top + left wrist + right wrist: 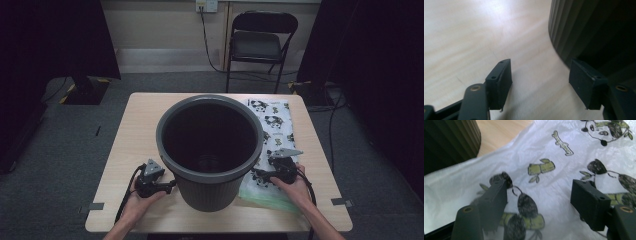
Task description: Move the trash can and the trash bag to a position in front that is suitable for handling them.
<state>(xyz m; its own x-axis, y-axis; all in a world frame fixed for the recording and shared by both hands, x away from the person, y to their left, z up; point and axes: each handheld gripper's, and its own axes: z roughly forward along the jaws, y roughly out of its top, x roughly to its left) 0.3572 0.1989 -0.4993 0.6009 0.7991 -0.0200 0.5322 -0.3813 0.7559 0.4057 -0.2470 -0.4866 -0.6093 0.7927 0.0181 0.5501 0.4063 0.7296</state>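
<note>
A dark grey ribbed bin [207, 192] stands upright in the middle of the wooden table [135, 130]. To its right lies a white plastic bag [276, 120] printed with pandas and bamboo, partly tucked against the bin's base. My left gripper [171, 186] rests low on the table at the bin's left foot. In the left gripper view its jaws [540, 72] stand open over bare wood, with the bin wall [574, 25] just to the right. My right gripper [257, 175] hovers low over the bag [549, 152], open with nothing between its jaws [539, 192]. The bin [449, 142] is at upper left there.
A black folding chair [260, 40] stands behind the table, with cables on the floor near it and at the right. Tape marks [95, 206] sit at the table's front corners. Bare wood [135, 130] lies left of the bin.
</note>
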